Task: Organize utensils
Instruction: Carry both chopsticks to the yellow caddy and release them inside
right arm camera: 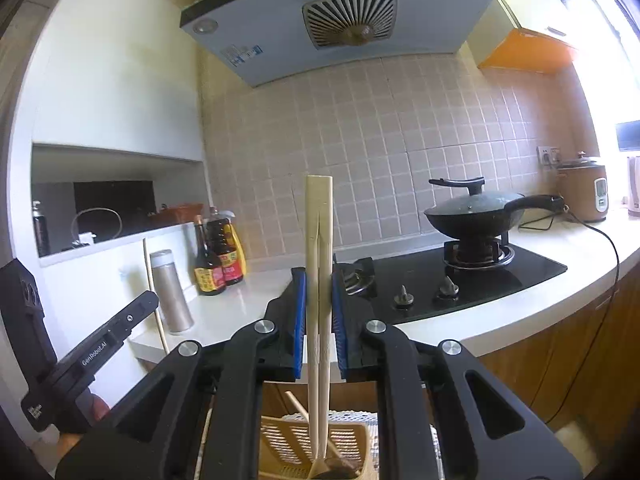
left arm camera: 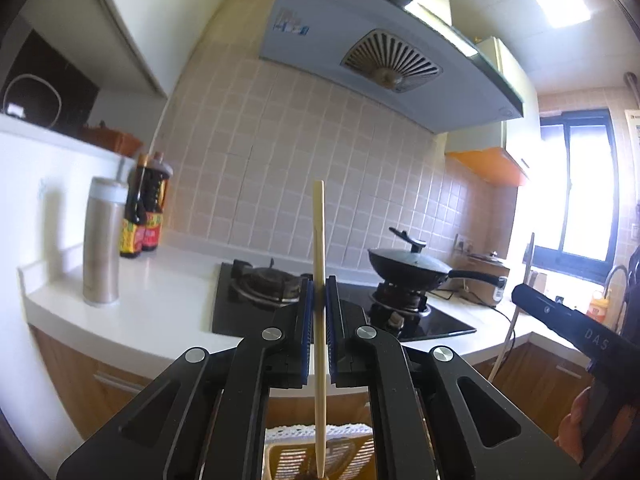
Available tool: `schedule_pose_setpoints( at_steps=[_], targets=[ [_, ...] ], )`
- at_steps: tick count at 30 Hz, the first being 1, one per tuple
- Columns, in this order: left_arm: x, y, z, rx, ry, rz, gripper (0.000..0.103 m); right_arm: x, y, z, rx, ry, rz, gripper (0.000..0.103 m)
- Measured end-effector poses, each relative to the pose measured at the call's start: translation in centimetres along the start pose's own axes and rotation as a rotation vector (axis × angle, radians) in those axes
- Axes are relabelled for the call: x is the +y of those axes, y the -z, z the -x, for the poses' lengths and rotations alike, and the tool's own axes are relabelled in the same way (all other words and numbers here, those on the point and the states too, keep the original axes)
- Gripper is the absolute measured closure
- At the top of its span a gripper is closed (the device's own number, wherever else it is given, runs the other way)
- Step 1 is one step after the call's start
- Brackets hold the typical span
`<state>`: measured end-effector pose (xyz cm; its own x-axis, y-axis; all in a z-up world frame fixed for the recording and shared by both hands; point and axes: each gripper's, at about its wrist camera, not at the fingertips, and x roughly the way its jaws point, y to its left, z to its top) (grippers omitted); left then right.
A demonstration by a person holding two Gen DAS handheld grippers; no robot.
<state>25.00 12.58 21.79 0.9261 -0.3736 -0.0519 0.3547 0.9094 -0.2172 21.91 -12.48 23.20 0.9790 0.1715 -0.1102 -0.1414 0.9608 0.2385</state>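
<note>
White countertop (right arm camera: 248, 308): steel flask (right arm camera: 172, 292), two sauce bottles (right arm camera: 218, 260), black gas hob (right arm camera: 460, 280), rice cooker (right arm camera: 584, 192).

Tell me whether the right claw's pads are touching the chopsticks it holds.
Touching. The right wrist view shows the right claw with both blue pads pressed against the upright pair of chopsticks, no gap either side.

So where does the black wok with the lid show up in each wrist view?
Left wrist: the lidded wok sits right of centre on the stove's right-hand burner, its handle pointing right.
Right wrist: the lidded wok is in the right half, on the far burner, handle pointing right toward the rice cooker.
Shared landmark: the range hood overhead.
</note>
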Motion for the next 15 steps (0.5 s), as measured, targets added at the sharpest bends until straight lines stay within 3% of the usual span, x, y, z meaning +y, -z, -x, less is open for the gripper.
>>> schedule_pose_setpoints(
  at_steps=[9, 15],
  targets=[
    [1.0, 2.4, -1.9, 0.037, -0.007, -0.021, 0.098, 0.1, 3.0, -2.3, -0.013, 0.044, 0.039, 0.092],
    [1.6, 3.5, -2.6, 0.079, -0.005, -0.020, 0.098, 0.4, 4.2, -3.1, 0.032, 0.063, 0.078, 0.092]
  ],
)
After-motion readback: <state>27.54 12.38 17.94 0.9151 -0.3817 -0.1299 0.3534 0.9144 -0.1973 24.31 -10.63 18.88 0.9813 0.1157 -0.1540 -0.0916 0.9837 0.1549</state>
